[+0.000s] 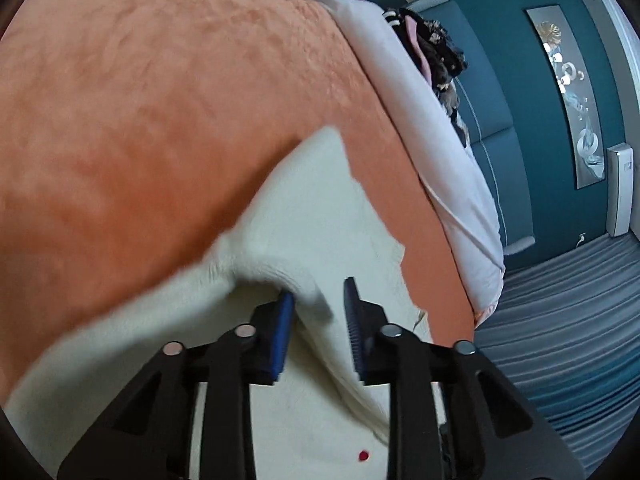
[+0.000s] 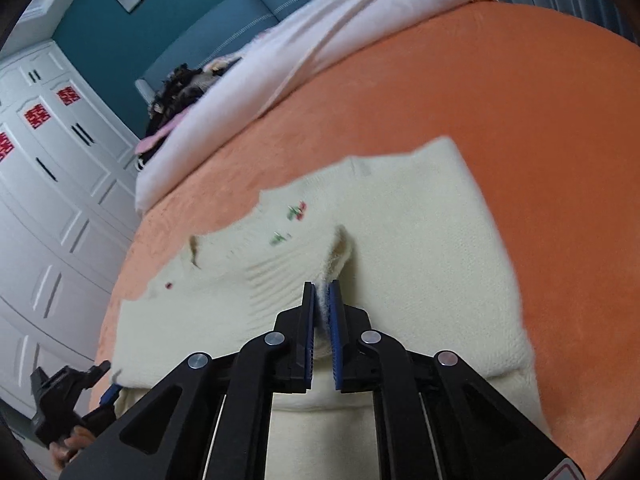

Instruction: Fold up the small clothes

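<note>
A small cream knitted sweater (image 2: pixel 400 240) with little red and green embroidery lies on the orange bed cover (image 2: pixel 500 92). My right gripper (image 2: pixel 322 292) is shut on a raised fold of the sweater near its middle. In the left wrist view my left gripper (image 1: pixel 318 300) is open, its blue pads apart, with a ridge of the cream sweater (image 1: pixel 304 208) lying between and just beyond them. The left gripper also shows at the lower left of the right wrist view (image 2: pixel 108 392), at the sweater's edge.
A white duvet (image 2: pixel 304 52) lies bunched along the head of the bed, with a pile of dark clothes (image 2: pixel 176 88) beside it. A teal padded headboard wall (image 1: pixel 492 80) and white wardrobes (image 2: pixel 48 184) stand behind. A striped grey rug (image 1: pixel 568 320) lies past the bed edge.
</note>
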{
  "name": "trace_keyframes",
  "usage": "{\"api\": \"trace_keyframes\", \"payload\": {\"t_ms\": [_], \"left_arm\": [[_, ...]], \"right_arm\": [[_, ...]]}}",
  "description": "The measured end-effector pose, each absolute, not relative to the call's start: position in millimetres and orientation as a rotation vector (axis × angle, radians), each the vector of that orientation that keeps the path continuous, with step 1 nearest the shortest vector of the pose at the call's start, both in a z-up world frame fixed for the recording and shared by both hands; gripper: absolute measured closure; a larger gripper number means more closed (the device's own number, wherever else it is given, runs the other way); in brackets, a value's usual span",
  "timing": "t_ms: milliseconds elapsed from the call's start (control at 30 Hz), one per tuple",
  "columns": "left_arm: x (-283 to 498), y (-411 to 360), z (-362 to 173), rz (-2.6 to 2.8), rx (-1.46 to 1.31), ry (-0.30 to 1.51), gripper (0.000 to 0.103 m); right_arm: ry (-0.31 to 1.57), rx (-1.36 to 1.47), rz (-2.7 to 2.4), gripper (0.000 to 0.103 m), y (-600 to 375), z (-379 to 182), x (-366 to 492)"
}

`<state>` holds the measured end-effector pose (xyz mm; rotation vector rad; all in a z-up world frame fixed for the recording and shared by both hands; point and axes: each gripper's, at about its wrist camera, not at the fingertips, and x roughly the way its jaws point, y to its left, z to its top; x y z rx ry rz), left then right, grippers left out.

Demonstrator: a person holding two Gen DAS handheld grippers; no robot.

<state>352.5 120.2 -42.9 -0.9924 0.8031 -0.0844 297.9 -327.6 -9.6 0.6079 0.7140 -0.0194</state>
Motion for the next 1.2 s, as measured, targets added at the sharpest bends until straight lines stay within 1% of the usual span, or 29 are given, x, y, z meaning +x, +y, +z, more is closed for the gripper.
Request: {"api": "trace_keyframes", "payload": {"t_ms": [33,67,100,133,200,233,300,333,367,400,433,467,500,533,567,600,633,667,700,733,800,833,900,933,967,1000,1033,1133,1200], "left_arm": [[355,125,-38,-0.075,-0.978,0.772,0.088],[357,130,-35,-0.053,-0.952,0.746,0.088],[356,135,-36,-0.019,-0.929,0.732,0.088],[354,143,-42,0.032,-0.909,0.731,0.089],[348,158,-71,0.089,-0.916,0.769,0.089],[344,162,-84,0.066,-0.930,0.773,0.091],[334,161,-84,0.009,-0.867,0.724,0.091],[332,158,-83,-0.003,-0.819,0.718,0.091],[332,157,-83,-0.005,-0.811,0.711,0.090],[331,158,-84,-0.007,-0.823,0.706,0.090],[331,159,-85,-0.009,-0.834,0.702,0.090],[331,159,-86,-0.010,-0.834,0.699,0.090],[330,158,-86,-0.010,-0.829,0.696,0.090],[330,156,-84,-0.009,-0.826,0.698,0.090],[330,156,-83,-0.007,-0.824,0.702,0.090],[331,155,-81,-0.001,-0.821,0.712,0.090],[333,155,-78,0.005,-0.819,0.720,0.089],[334,155,-74,0.009,-0.820,0.726,0.085],[337,155,-72,0.007,-0.830,0.729,0.080],[337,155,-70,0.000,-0.843,0.728,0.078],[340,153,-68,-0.036,-0.855,0.727,0.077],[342,149,-69,-0.050,-0.838,0.733,0.077],[343,138,-73,-0.055,-0.763,0.736,0.075],[341,132,-77,-0.045,-0.723,0.729,0.076],[339,129,-78,-0.042,-0.700,0.717,0.077],[338,130,-79,-0.045,-0.706,0.710,0.077],[339,132,-80,-0.048,-0.720,0.711,0.077],[337,136,-84,-0.070,-0.738,0.696,0.077],[336,136,-86,-0.072,-0.738,0.686,0.077]], "right_arm": [[0.687,0.599,-0.002,0.098,-327,-2,297],[0.666,0.566,-0.011,0.102,-327,2,297],[0.684,0.521,-0.062,0.103,-326,-3,297],[0.726,0.509,-0.098,0.103,-328,-16,301],[0.918,0.560,-0.143,0.103,-343,-74,307],[0.862,0.569,-0.131,0.103,-346,-73,298],[0.834,0.573,-0.157,0.103,-345,-54,288],[0.816,0.597,-0.147,0.092,-343,-46,284],[0.800,0.626,-0.124,0.088,-340,-40,281],[0.797,0.660,-0.073,0.085,-335,-35,281],[0.809,0.678,-0.035,0.068,-331,-34,284],[0.825,0.685,0.001,0.047,-322,-35,288],[0.846,0.668,0.025,0.044,-312,-38,293],[0.884,0.630,0.036,0.044,-302,-44,300],[0.924,0.580,0.036,0.050,-289,-50,308],[0.944,0.516,0.043,0.059,-276,-53,316],[0.960,0.449,0.054,0.084,-264,-50,324],[0.943,0.427,0.058,0.095,-260,-42,328],[0.898,0.436,0.081,0.095,-262,-27,331],[0.818,0.442,0.099,0.096,-268,-3,328],[0.684,0.431,0.091,0.096,-281,35,321],[0.661,0.429,0.078,0.097,-289,41,322],[0.748,0.414,0.018,0.097,-304,14,334],[0.836,0.385,-0.016,0.097,-307,-12,343],[0.971,0.354,-0.040,0.097,-307,-51,350],[0.984,0.342,-0.030,0.097,-306,-68,347],[0.927,0.323,-0.030,0.099,-305,-64,340],[0.885,0.381,-0.142,0.096,-306,-37,331],[0.768,0.353,-0.177,0.089,-295,-9,320]]}}
